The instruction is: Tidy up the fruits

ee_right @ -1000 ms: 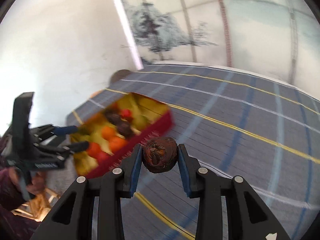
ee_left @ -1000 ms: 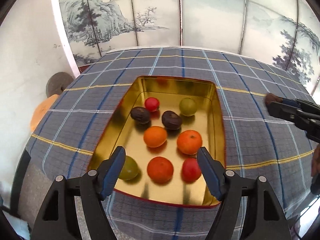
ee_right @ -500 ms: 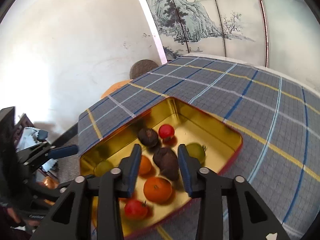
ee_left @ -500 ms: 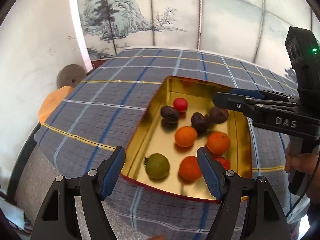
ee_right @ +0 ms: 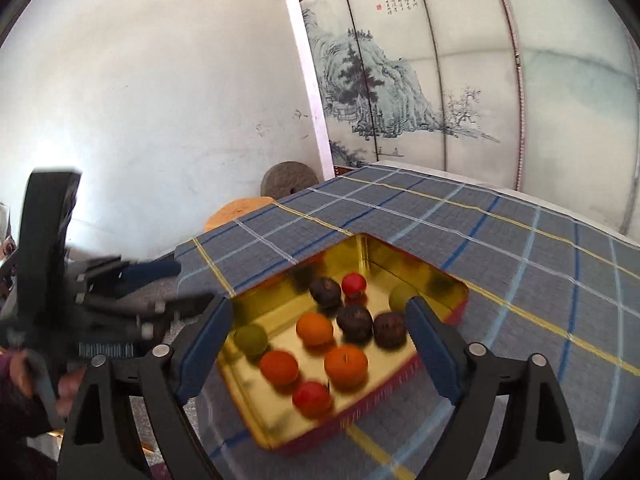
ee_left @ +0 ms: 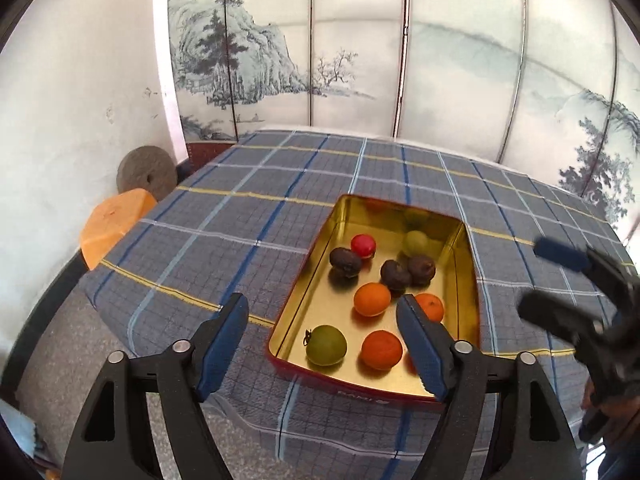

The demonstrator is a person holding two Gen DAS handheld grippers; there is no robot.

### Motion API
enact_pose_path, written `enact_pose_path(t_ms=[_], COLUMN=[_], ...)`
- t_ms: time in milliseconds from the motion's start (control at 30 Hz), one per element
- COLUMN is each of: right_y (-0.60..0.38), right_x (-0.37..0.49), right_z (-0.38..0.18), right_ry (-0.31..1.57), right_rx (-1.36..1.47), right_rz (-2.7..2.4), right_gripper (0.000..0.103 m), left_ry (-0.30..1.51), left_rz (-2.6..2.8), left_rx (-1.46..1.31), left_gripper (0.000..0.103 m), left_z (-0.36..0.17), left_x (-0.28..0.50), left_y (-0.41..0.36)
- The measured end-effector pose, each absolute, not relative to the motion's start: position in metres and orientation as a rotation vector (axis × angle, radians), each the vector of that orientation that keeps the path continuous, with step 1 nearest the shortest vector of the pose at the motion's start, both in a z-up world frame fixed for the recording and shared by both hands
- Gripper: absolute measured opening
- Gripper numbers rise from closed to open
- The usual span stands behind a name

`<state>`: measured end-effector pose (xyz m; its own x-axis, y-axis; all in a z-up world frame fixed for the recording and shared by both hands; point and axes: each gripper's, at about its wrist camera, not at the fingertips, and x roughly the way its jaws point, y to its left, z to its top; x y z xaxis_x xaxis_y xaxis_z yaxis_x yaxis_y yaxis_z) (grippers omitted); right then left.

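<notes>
Checked tablecloth (ee_left: 248,216); gold tin (ee_left: 320,256) holds 10 fruits; left gripper (ee_left: 324,344), right gripper (ee_right: 316,344) jaws wide, empty; millstone (ee_left: 146,176) beyond

A tin (ee_left: 460,256) sits on the cloth-covered table (ee_left: 248,216), toward its near right part in the left wrist view; 10 fruits (ee_left: 372,299) lie loose inside it, clustered mid-tin and along the near wall. Off the table's far left corner a stool (ee_left: 114,224) stands before a stone disc (ee_left: 146,176) leaning against the wall; a folding screen (ee_left: 360,48) stands behind the table.

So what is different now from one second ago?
The right gripper carried a dark fruit to the tin, released it there beside another dark fruit, and now stands open. The left gripper stayed open and empty.
</notes>
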<state>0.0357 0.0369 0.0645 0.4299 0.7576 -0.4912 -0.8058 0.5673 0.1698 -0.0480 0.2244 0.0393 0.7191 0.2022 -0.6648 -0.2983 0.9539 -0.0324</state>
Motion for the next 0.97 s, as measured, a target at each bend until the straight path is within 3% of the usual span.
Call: enact_pose_path(t_ms=[200, 467, 733, 967], right_y=[0.003, -0.039, -0.112, -0.188], right_x=[0.018, 0.019, 0.078, 0.16], right_z=[0.061, 0.057, 0.029, -0.019], right_ry=[0.578, 0.582, 0.684, 0.888], right_rx=[-0.085, -0.057, -0.064, -0.1], right_rz=[0.939, 0.877, 0.685, 0.454], right_gripper=[0.088, 0.091, 0.093, 0.096], left_ry=[0.693, 0.679, 0.64, 0.675], left_rz=[0.274, 0.282, 0.283, 0.302], left_rx=[-0.12, -0.085, -0.027, -0.018], left_gripper=[0.086, 0.103, 0.103, 0.103], left_z=[0.053, 0.067, 0.074, 0.078], left_x=[-0.054, -0.063, -0.067, -0.058], left_y=[0.213, 0.198, 0.176, 0.162])
